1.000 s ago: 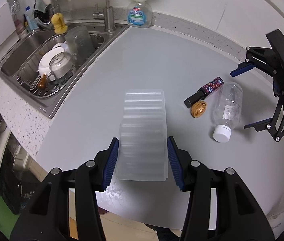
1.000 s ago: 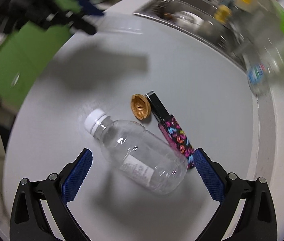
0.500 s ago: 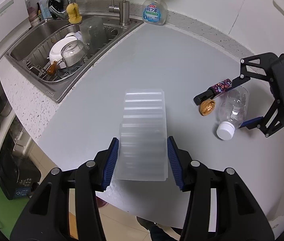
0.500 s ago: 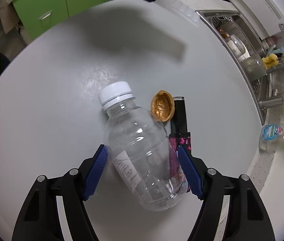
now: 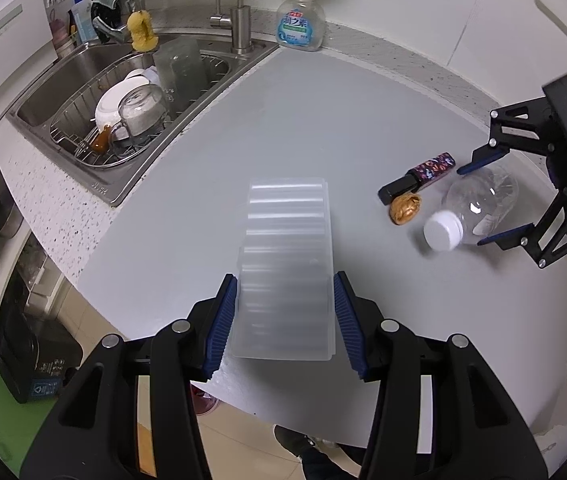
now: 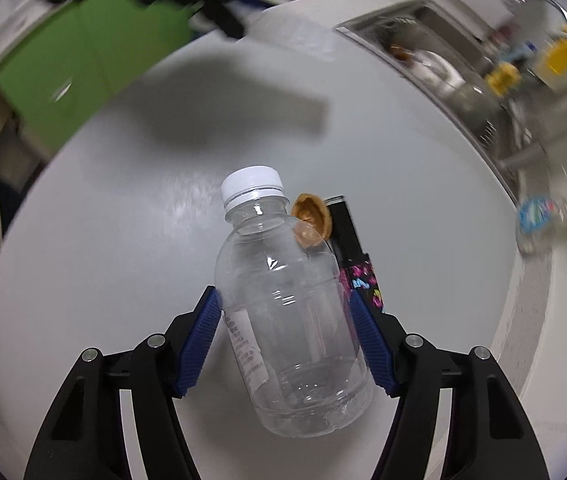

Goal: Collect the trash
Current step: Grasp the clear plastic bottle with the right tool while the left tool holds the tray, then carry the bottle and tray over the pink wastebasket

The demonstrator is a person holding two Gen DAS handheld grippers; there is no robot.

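Right wrist: right gripper [image 6: 285,334] clamps clear bottle [image 6: 287,316], seemingly lifted; left gripper [image 5: 285,320] holds ribbed tray [image 5: 287,264].

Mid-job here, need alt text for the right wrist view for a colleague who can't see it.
The right hand-held gripper is closed around a clear plastic bottle with a white cap, blue pads against its sides. Behind it, on the grey countertop, lie a walnut shell and a black tube with a colourful patterned end; the background is motion-blurred.
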